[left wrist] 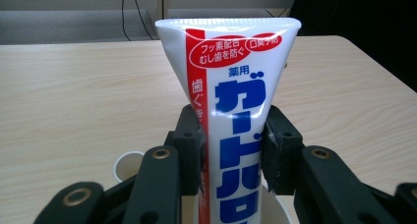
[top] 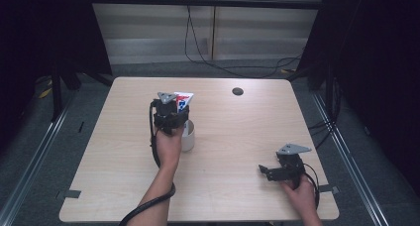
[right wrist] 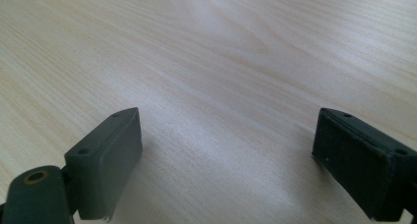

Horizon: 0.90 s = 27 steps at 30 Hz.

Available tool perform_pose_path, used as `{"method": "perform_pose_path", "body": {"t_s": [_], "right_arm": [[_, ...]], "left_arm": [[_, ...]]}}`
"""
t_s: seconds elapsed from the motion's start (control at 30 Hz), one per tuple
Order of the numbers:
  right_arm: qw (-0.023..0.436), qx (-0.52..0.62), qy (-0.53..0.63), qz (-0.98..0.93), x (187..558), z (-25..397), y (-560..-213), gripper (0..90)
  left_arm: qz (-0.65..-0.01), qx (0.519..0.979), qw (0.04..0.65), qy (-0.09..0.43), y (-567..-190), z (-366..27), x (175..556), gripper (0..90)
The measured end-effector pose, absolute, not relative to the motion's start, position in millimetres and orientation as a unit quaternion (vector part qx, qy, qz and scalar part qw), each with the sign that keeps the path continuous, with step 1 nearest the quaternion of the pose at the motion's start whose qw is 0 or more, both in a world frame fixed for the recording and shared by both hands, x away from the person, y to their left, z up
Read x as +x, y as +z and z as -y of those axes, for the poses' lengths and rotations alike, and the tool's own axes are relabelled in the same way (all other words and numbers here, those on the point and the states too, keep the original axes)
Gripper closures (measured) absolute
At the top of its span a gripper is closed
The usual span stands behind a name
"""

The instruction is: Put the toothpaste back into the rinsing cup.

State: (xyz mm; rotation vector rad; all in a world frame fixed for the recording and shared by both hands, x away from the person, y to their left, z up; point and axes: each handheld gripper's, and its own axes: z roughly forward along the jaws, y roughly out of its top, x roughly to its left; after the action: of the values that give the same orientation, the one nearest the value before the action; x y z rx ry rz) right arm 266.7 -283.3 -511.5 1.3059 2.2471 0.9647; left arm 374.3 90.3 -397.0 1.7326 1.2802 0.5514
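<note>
The desk [top: 233, 151] is a pale wood top with one dark round hole [top: 237, 91] near its far edge. A white cup [top: 188, 137] stands left of centre.

The left tool [left wrist: 231, 150] is pinching a toothpaste tube [left wrist: 231, 86] on both flat sides, about midway up its length. The tube stands over the cup, and in the left gripper view its lower part drops inside the cup rim [left wrist: 123, 162]. Whether its bottom end rests on the cup floor cannot be told.

The right tool [top: 270, 170] lies low over the desk near the right front corner, well apart from the cup. Its jaws are spread wide with bare wood between them.

Progress, as judged: the placing of the tube into the cup is nearly done. The tube is in the cup but not yet let go. Left to do: open the left tool and draw it clear without tipping the cup.

Orientation: the tube's long axis is close to upright. Its broad crimped end points up, its narrower cap end down into the cup. The printed face is turned toward the left tool's camera.
</note>
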Motion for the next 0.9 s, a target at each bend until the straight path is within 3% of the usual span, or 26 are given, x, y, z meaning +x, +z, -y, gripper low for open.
{"method": "perform_pose_path", "body": {"t_s": [0.9], "right_arm": [[0.184, 0.463, 0.342, -0.797, 267, 283, -512, 10.7]], "left_arm": [[-0.52, 0.706, 0.431, 0.212, -413, -89, 363, 64.0]]}}
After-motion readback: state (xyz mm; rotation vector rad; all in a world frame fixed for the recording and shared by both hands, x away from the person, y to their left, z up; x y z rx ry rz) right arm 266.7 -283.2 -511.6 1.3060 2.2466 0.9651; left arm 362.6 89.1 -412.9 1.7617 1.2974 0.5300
